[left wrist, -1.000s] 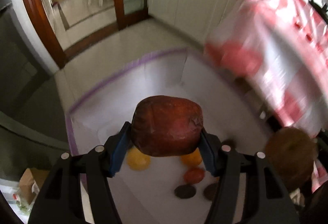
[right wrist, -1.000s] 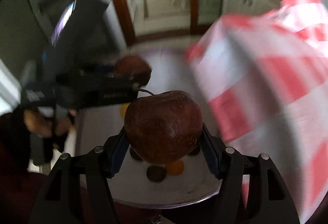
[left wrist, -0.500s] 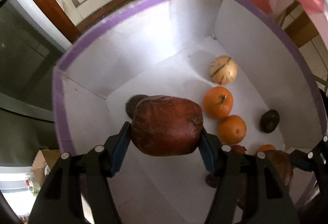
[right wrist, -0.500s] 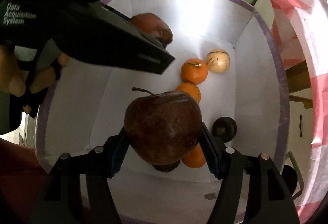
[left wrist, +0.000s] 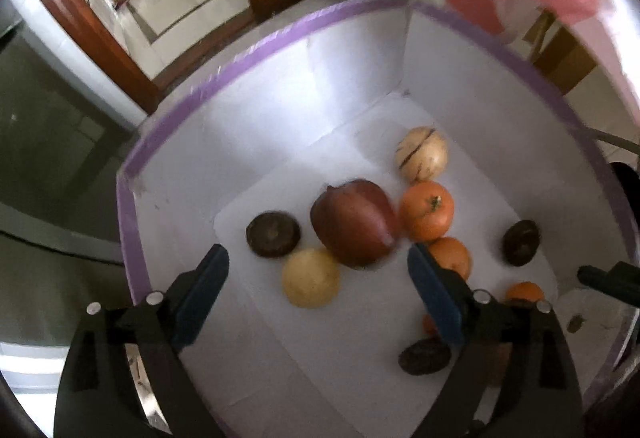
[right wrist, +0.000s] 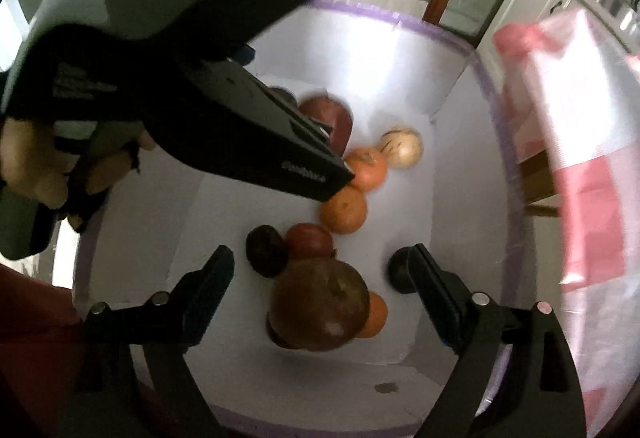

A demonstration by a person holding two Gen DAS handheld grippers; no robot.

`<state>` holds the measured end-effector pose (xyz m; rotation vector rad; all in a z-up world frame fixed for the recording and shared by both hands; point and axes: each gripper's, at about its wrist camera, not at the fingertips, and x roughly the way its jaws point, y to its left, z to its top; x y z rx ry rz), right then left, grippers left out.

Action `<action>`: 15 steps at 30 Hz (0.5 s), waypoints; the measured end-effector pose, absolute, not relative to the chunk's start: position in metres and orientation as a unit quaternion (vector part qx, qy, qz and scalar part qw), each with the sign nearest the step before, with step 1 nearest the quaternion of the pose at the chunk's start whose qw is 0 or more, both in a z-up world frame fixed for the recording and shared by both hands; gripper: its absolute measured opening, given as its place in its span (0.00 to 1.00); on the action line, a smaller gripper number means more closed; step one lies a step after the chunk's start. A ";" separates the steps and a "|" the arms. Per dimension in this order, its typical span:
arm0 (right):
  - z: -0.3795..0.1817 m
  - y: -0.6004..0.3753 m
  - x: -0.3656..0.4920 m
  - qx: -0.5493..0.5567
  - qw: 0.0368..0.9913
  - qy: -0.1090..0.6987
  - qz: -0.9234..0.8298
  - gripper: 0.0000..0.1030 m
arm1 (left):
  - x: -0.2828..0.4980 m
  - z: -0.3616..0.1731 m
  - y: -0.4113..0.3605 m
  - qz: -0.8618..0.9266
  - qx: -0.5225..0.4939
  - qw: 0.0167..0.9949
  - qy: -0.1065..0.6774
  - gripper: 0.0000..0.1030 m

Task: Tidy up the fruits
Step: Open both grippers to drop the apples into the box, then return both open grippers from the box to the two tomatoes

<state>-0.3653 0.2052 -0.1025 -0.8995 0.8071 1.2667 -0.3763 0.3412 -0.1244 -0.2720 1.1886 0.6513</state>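
A white box with a purple rim [left wrist: 248, 49] holds several fruits. My left gripper [left wrist: 318, 278] is open above the box; the dark red pomegranate [left wrist: 354, 222] lies free on the box floor, next to an orange [left wrist: 427, 210] and a yellow fruit [left wrist: 310, 278]. My right gripper [right wrist: 322, 286] is open over the box [right wrist: 516, 197]; the dark red apple [right wrist: 320, 304] sits below it among the fruits, free of the pads. The left gripper's body crosses the right wrist view and hides part of the pomegranate [right wrist: 332, 115].
In the box lie a striped pale melon [left wrist: 421, 154], oranges [left wrist: 450, 256], and dark round fruits [left wrist: 273, 234] [left wrist: 521, 241]. A red-and-white plastic bag [right wrist: 580, 125] hangs at the right. Wooden door frames and white cabinets stand behind.
Both grippers have opened. The pomegranate has dropped from the left gripper and the apple from the right gripper onto the box floor.
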 end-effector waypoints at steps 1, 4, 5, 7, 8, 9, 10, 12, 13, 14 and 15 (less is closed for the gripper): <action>-0.095 0.203 -0.366 -0.389 0.647 0.346 0.557 0.84 | -0.374 -0.120 0.339 0.304 -0.121 0.775 0.541 0.91; -0.076 0.194 -0.364 -0.369 0.665 0.327 0.561 0.84 | -0.369 -0.104 0.336 0.323 -0.097 0.787 0.517 0.93; -0.068 0.191 -0.363 -0.361 0.671 0.323 0.562 0.84 | -0.368 -0.098 0.336 0.329 -0.091 0.790 0.510 0.94; -0.052 0.185 -0.359 -0.341 0.685 0.315 0.561 0.84 | -0.364 -0.085 0.338 0.342 -0.084 0.793 0.496 0.94; -0.043 0.181 -0.356 -0.327 0.693 0.313 0.561 0.84 | -0.362 -0.080 0.338 0.345 -0.085 0.796 0.490 0.94; -0.038 0.178 -0.353 -0.317 0.698 0.312 0.561 0.84 | -0.360 -0.074 0.339 0.347 -0.087 0.799 0.484 0.94; -0.029 0.174 -0.348 -0.301 0.706 0.309 0.561 0.84 | -0.356 -0.066 0.340 0.347 -0.091 0.803 0.475 0.94; -0.010 0.168 -0.337 -0.272 0.721 0.302 0.561 0.84 | -0.345 -0.051 0.340 0.347 -0.098 0.813 0.456 0.94; 0.003 0.161 -0.330 -0.252 0.733 0.296 0.558 0.84 | -0.337 -0.037 0.336 0.343 -0.105 0.823 0.440 0.94; 0.015 0.153 -0.324 -0.233 0.745 0.290 0.554 0.84 | -0.331 -0.028 0.335 0.338 -0.109 0.831 0.429 0.94; 0.029 0.142 -0.314 -0.207 0.761 0.281 0.547 0.85 | -0.322 -0.016 0.328 0.329 -0.112 0.840 0.416 0.94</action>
